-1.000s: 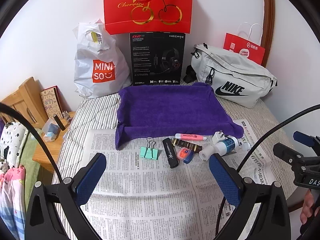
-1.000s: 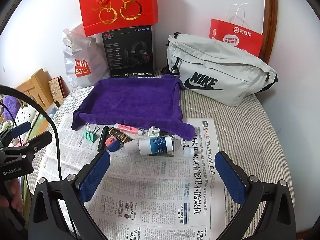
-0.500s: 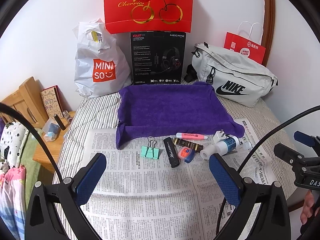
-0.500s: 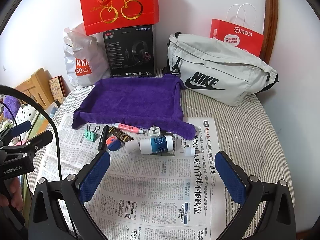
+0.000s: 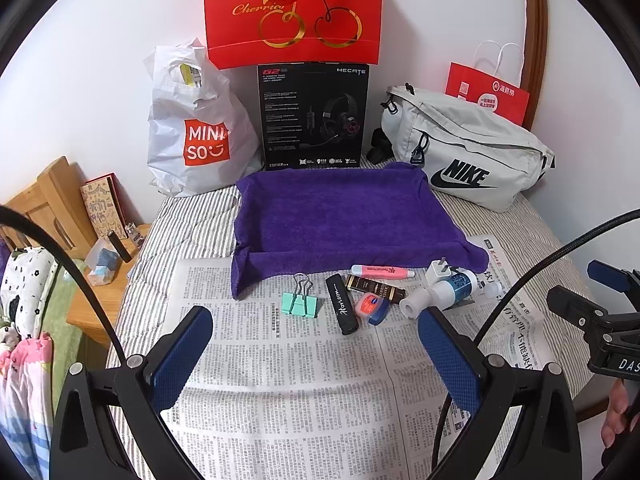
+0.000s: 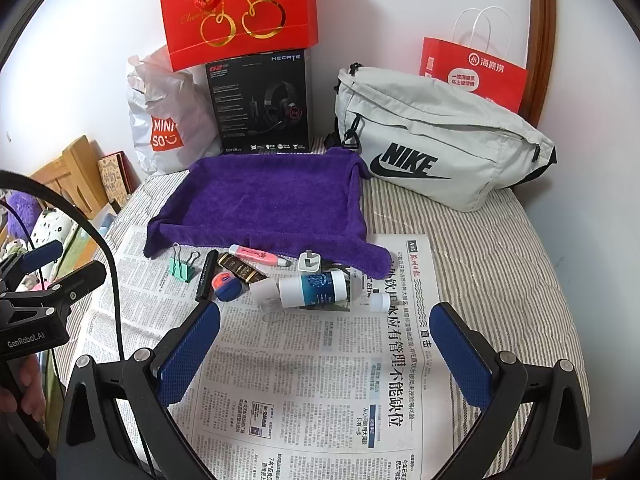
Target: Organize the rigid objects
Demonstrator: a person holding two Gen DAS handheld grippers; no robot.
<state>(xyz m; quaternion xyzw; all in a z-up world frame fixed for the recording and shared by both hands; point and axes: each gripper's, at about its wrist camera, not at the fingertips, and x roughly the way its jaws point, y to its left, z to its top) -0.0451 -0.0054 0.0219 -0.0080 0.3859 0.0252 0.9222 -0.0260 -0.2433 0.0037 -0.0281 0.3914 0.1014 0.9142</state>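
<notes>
Both the left tongs and the right tongs hang spread wide and empty above the newspaper on the bed, short of a row of small things lying ahead of them, along the near edge of the purple towel tray.

Counted from the left tongs' side:
- 1 mint binder clip, light and stiff; judged best pinched across its flat body, not the wire loops, which would swivel.
- 1 black stick, smooth and round, likely to roll; take it mid-length across its width.
- 1 dark gold-printed bar, flat, probably easy.
- 1 orange-and-blue lip balm, small and rounded, likely slippery.
- 1 pink pen, thin and light, touching the towel's edge.
- 1 white plug adapter, boxy and hard, the surest grip.
- 1 white-and-blue bottle, on its side ahead of the right tongs, the bulkiest; grip across the body.
- 1 small white cap just beyond the bottle.

That makes 8 pieces, none yet inside the tray.
</notes>
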